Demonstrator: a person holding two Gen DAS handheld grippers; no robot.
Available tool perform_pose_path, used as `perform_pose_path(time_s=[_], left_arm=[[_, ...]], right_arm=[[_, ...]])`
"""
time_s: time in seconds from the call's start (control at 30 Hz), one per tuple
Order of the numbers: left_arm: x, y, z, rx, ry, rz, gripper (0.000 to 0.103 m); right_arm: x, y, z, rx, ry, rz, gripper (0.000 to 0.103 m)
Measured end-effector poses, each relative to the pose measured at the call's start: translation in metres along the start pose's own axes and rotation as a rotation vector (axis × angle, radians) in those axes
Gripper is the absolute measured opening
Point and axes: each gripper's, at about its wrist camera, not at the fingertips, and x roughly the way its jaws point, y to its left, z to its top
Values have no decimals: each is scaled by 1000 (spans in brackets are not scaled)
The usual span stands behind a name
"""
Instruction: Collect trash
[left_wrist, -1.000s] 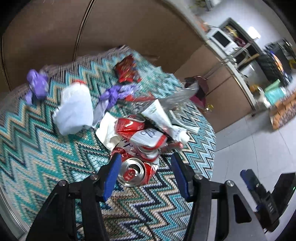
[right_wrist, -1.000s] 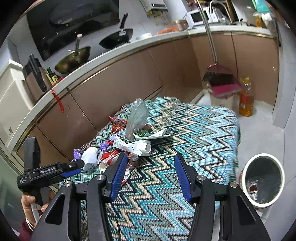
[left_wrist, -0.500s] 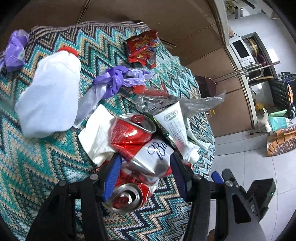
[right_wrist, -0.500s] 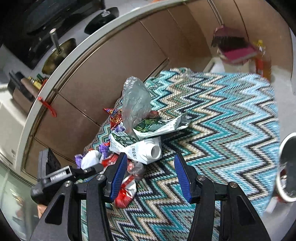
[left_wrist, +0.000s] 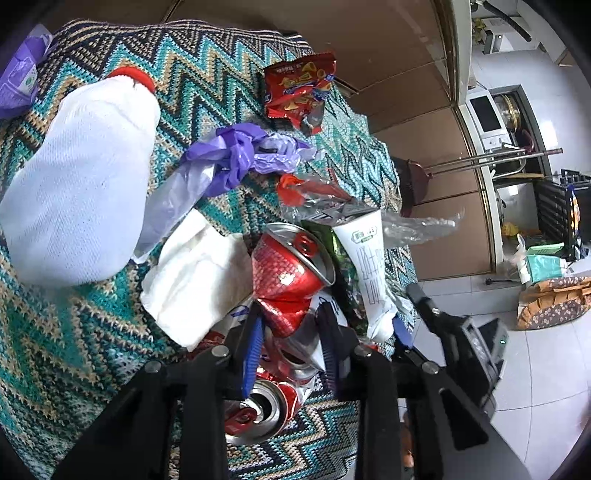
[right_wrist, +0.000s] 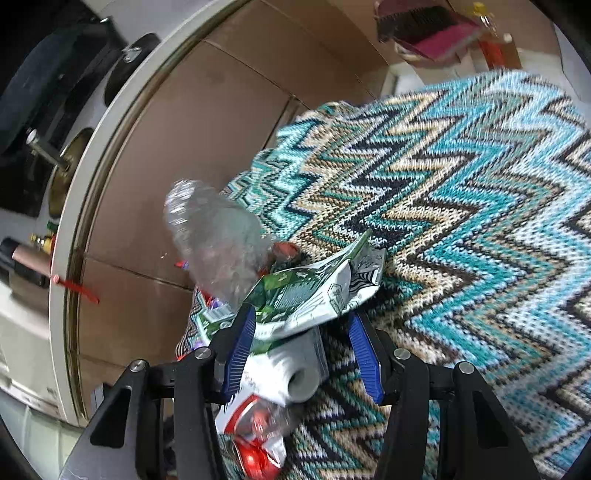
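Note:
A trash pile lies on a zigzag cloth (left_wrist: 74, 343). My left gripper (left_wrist: 291, 343) has closed in around a crushed red can (left_wrist: 288, 280); its blue pads touch the can's lower part. A second crushed can (left_wrist: 262, 410) lies below the fingers. A white tube (left_wrist: 369, 266), white tissue (left_wrist: 195, 280), purple bag (left_wrist: 236, 158), white bottle with red cap (left_wrist: 81, 184) and red snack wrapper (left_wrist: 299, 88) lie around. My right gripper (right_wrist: 303, 350) is open, its fingers on either side of the white tube (right_wrist: 291, 369) and a green-white carton (right_wrist: 314, 295). A clear crushed bottle (right_wrist: 218, 240) stands behind.
Brown cabinet fronts (right_wrist: 184, 147) and a countertop run behind the table. The cloth's edge drops to a tiled floor (left_wrist: 535, 369) on the right. A broom and dustpan (right_wrist: 424, 26) stand beyond the table. The right gripper's body (left_wrist: 461, 343) shows in the left wrist view.
Both grippers moved forward into the pile. The left jaws narrowed onto the upper crushed can. The right gripper came down around the tube and carton, still open.

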Motion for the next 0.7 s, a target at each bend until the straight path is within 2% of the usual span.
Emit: perform_pose_path(time_s=[0.07,0.23,0.47,0.7], left_arm=[[-1,-2,1,-2,-6,-8,23],[-7,-8,-2,20,-25,-15,18],[-27,-19,-10,69,-69,-33,16],[-60,-33,-24,133,-117,-55,16]], right_arm=[[6,-5,2,37,3,11,27],[2,-12,2,95,-37,86,14],[-37,2,-5,50,-122,145,14],[-97,15,-22,-47,-203,133,13]])
